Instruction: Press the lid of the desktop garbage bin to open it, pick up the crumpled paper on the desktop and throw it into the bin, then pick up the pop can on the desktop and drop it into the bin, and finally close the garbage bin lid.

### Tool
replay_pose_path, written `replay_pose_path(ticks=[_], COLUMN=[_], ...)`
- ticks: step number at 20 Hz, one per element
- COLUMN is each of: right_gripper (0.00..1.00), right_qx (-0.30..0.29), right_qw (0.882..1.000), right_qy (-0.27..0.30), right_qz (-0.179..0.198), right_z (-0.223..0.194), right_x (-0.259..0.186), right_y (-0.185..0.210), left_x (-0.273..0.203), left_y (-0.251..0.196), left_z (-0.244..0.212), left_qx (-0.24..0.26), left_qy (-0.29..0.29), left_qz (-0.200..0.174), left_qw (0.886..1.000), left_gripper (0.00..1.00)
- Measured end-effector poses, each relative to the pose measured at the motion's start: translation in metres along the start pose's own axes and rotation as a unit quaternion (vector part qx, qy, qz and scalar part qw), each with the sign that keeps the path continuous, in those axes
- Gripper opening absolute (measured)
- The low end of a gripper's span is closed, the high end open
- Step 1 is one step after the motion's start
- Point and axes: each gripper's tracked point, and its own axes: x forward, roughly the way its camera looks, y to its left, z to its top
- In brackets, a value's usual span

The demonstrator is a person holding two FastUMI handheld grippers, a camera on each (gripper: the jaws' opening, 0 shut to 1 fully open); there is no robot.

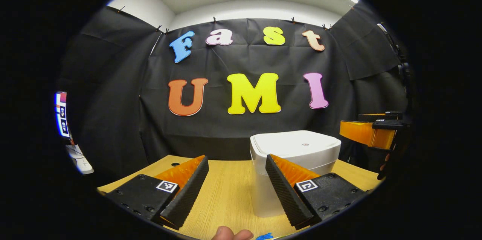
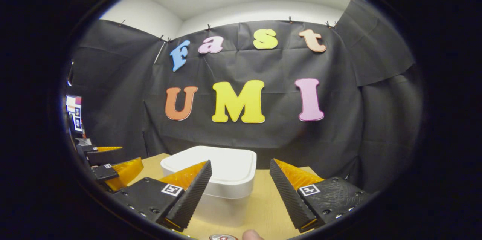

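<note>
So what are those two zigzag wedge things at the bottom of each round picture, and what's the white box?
Each picture comes from a camera riding on a hand-held grabbing tool; a person holds one in each hand. The wedges are that tool's two fingers. In the left gripper view you see the left gripper, open and holding nothing, with the other tool off to the right. The right gripper view shows the right gripper, also open and empty. The white box is a small garbage bin with its lid closed, standing on a wooden table. Nothing is held yet.

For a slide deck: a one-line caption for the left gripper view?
Open left gripper faces the closed white bin on the wooden table.
</note>
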Motion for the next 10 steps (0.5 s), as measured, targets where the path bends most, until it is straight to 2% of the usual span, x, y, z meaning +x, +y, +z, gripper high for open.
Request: replay_pose_path(ticks=[5,7,10], right_gripper=[0.90,0.83,0.65], right_qx=[0.007,0.005,0.004], right_qw=[1.000,1.000,0.999], right_qy=[0.003,0.006,0.020], right_qz=[0.010,0.013,0.028], right_z=[0.004,0.005,0.004], right_x=[0.009,0.015,0.029], right_y=[0.011,0.016,0.033], left_x=[-0.002,-0.003,-0.005], left_y=[0.004,0.007,0.008], left_z=[-0.005,-0.008,-0.008], left_qx=[-0.002,0.001,-0.001], left_qy=[0.004,0.006,0.006], left_qz=[0.004,0.006,0.007], left_qw=[1.000,1.000,1.000], left_gripper=[0.98,0.98,0.98])
